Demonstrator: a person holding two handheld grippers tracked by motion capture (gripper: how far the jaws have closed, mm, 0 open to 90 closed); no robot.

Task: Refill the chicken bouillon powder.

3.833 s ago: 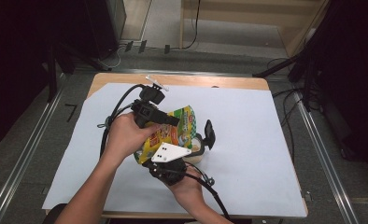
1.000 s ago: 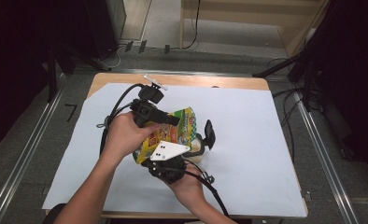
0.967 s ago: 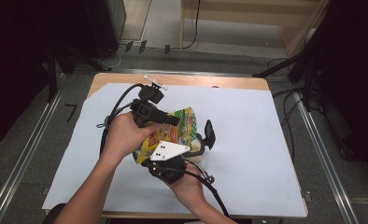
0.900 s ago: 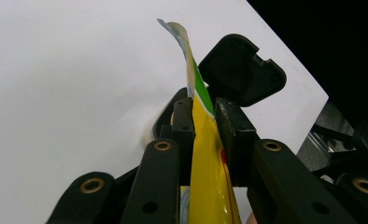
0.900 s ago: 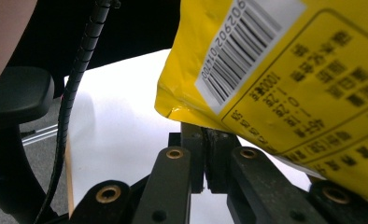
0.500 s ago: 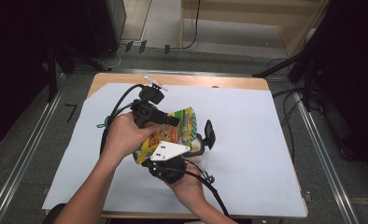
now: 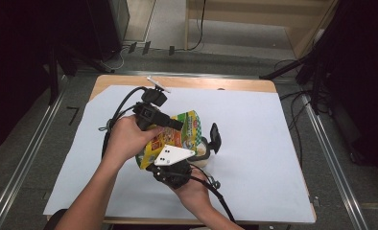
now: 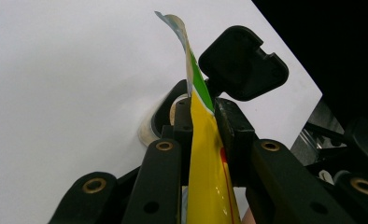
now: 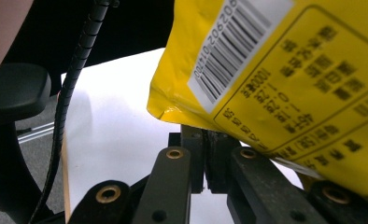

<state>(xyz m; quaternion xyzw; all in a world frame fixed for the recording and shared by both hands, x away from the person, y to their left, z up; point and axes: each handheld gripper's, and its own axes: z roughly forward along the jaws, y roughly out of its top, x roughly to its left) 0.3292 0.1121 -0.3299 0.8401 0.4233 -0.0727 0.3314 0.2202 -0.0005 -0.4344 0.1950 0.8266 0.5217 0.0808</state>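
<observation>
Yellow snack bag – sitting roughly mid-table, a touch toward 9 o'clock of centre, held up off the white sheet between both tools. Red and green print on the upper face, barcode and small text on the side seen from the right gripper view.

Left gripper coming in from about 10 o'clock, hand wrapped round its body, jaws clamped on the bag's upper edge – seen edge-on in the left gripper view, thin yellow film pinched tight between the two black pads, green strip and a silvery torn-looking tip poking up past them.

Right gripper coming up from 6 o'clock, grey three-cornered plate on top, hand underneath. Jaws together, pads meeting with barely a sliver between them in the right gripper view; bag's bottom corner resting right over the tips, but hard to say whether any film is actually caught in there.

Black plug-shaped piece just beside the bag at 3 o'clock, also looming big behind the film in the left gripper view. Something pale and roundish tucked under the bag's 4 o'clock edge, too hidden to name.

Black cables looping off toward 10 o'clock, wooden table edge peeking out along the far side at 12.
</observation>
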